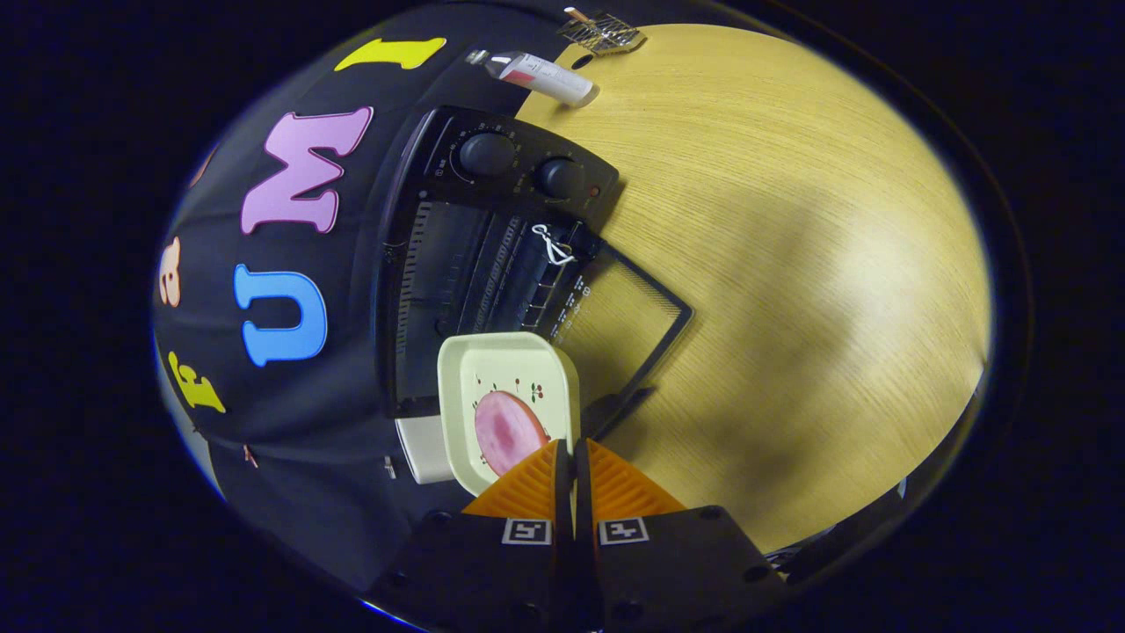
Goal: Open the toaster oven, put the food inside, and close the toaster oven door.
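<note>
I have the jaws (573, 457) pressed nearly together on the near rim of the plate (505, 387) — both fingers appear to pinch its edge, though the exact contact is hidden where they meet it. The plate is a pale, rounded square with a small printed pattern, and a pink round slice of food (508, 431) lies on it just ahead of the fingertips.

Beyond the plate I see the black toaster oven (492, 255) with its door (628, 325) open, the glass panel folded down flat toward the wooden counter (791, 264). The far edge of the plate sits at the mouth of the oven cavity, over the lower lip by the door hinge; I cannot tell whether it rests on anything there. Inside the cavity I can make out the wire rack (514, 272). Two round knobs (488, 154) sit on the oven's control panel, past the cavity.

Farther off on the counter, beyond the oven, lies a white tube (545, 77) on its side, and just past that a small metal rack (602, 32) at the counter's far edge. A pale boxy object (422, 448) sits beside the plate, close under the oven — what it is I can't say.
</note>
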